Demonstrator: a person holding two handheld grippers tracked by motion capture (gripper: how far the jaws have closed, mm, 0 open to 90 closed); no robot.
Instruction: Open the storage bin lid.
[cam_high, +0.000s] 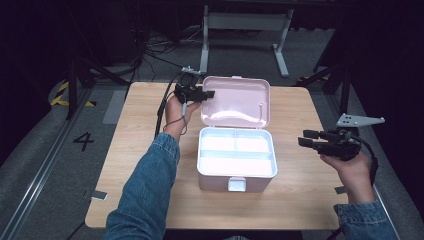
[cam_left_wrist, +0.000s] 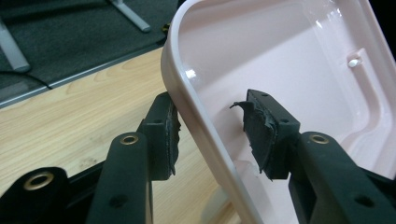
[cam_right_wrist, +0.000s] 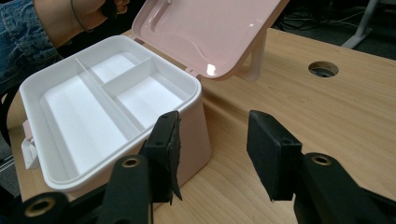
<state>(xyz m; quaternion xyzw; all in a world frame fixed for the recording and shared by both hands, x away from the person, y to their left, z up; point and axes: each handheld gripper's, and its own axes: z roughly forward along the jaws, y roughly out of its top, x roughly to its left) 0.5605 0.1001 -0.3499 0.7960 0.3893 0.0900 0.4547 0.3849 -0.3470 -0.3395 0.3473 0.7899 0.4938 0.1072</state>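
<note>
Left gripper (cam_left_wrist: 212, 135) jaws straddle pink lid (cam_left_wrist: 280, 60) rim, unclamped; right gripper (cam_right_wrist: 215, 149) jaws apart beside box (cam_right_wrist: 70, 107).

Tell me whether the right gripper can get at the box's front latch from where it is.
Probably yes: the right gripper is open beside the box, with bare table between it and the latch.

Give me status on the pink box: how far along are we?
Done: the lid stands open and the latch at the front hangs free. In hand: the left claw straddles the lid's edge, one jaw outside and one inside, with gaps showing, so not clamped. The right claw hovers open beside the box. Left: the white tray has three empty compartments; nothing loaded yet.
</note>
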